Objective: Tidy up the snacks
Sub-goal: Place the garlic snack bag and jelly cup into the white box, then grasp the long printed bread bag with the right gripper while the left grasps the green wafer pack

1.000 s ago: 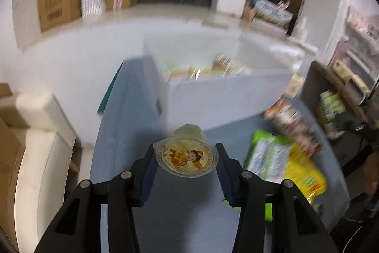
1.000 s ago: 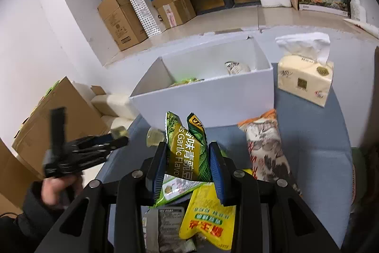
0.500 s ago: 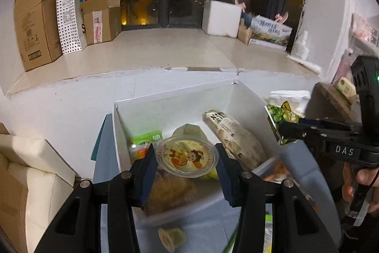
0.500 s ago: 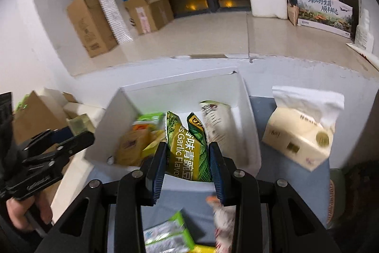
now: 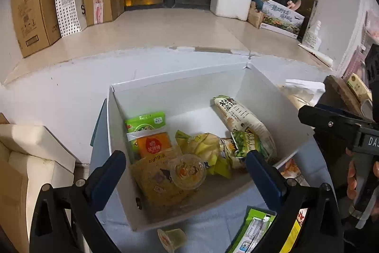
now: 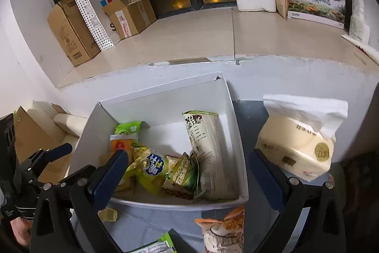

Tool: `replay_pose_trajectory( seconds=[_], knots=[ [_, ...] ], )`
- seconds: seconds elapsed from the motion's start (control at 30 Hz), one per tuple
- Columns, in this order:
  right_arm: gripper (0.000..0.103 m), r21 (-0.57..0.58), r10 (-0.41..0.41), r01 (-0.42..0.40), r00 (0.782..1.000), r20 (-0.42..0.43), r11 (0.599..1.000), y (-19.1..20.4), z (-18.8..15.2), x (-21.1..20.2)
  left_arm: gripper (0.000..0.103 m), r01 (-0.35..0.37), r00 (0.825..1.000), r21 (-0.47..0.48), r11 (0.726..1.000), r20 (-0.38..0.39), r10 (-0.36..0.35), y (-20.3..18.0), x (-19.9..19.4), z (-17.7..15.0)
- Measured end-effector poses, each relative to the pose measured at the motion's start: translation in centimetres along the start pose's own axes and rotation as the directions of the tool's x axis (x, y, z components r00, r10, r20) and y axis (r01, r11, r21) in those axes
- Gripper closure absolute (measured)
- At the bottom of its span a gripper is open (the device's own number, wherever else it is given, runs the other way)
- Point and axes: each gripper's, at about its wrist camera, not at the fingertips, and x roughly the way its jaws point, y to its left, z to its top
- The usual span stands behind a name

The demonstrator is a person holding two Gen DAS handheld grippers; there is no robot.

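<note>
left wrist view: both grippers' fingers (image 5: 107, 173) spread wide over white box (image 5: 180, 82).

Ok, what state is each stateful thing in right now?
left gripper: open, empty, above the box
right gripper: open, empty
white box: open-topped, holding snacks
jelly cup: sealed, in the box
tissue pack: opened, tissue sticking out

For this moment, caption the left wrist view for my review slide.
Open left gripper above white box, jelly cup lying on snack bags inside.
</note>
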Motion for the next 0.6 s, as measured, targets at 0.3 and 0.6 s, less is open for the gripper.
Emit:
replay_pose_trajectory(
  seconds=[0.3,0.6],
  knots=[
    [0.0,-0.026,0.065,-0.064,0.998,0.021,0.998,-0.3,-4.0,-4.4,0.0,0.039,0.999,0.061,0.997,0.027,-0.04,-1.8,-5.8,-5.0],
    [0.0,-0.049,0.003,-0.003,1.0,-0.001,0.999,-1.1,-13.2,-7.2,0.0,0.1,0.995,0.102,0.99,-0.008,-0.1,-3.8,-9.5,-13.9]
  ],
)
